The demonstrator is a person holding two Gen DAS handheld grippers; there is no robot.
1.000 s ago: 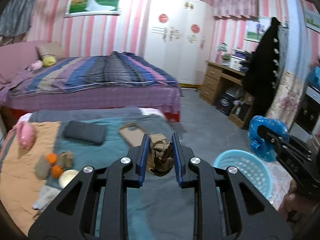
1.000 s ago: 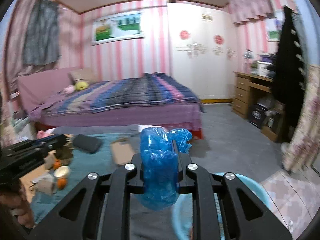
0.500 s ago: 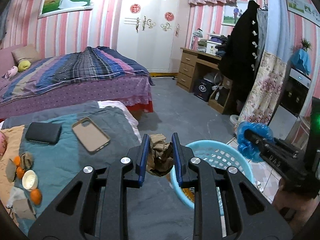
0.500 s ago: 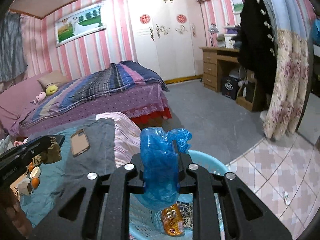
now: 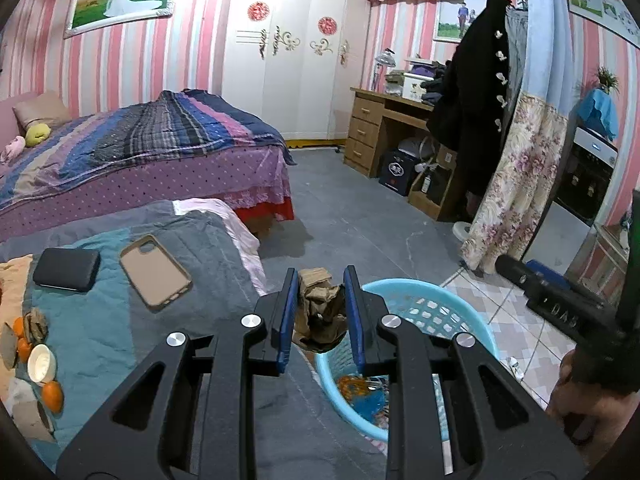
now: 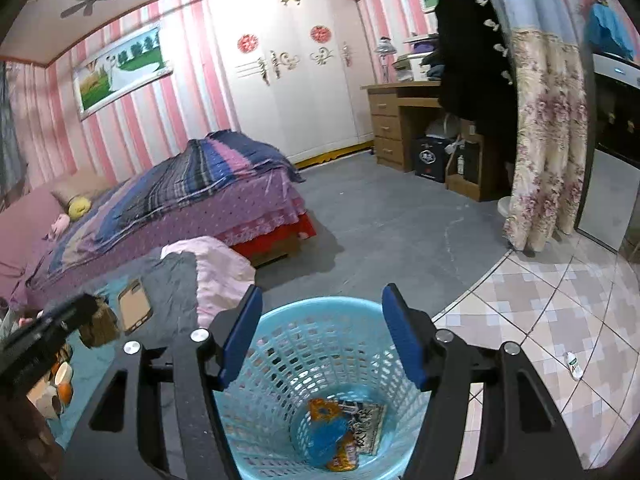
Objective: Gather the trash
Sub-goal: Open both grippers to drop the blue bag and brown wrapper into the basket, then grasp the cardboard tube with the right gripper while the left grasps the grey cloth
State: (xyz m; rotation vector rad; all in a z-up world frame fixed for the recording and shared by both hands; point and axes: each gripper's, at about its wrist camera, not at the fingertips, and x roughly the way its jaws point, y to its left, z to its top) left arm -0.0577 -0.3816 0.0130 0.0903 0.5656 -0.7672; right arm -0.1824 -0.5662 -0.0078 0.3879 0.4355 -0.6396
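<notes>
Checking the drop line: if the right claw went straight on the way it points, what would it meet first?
Probably the light blue laundry-style basket: the right claw, opening with nothing between its pads, points into its mouth, toward the wrappers at the bottom. Depth is unclear.

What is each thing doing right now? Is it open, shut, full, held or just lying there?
Left gripper: shut on the brown paper wad.
Right gripper: jaws opening, nothing between them.
Blue basket: upright, holding some wrappers, mostly unfilled.
Blue bag: lying in the basket bottom.
Phone case: lying flat on the blanket.
Wardrobe: doors shut.
</notes>
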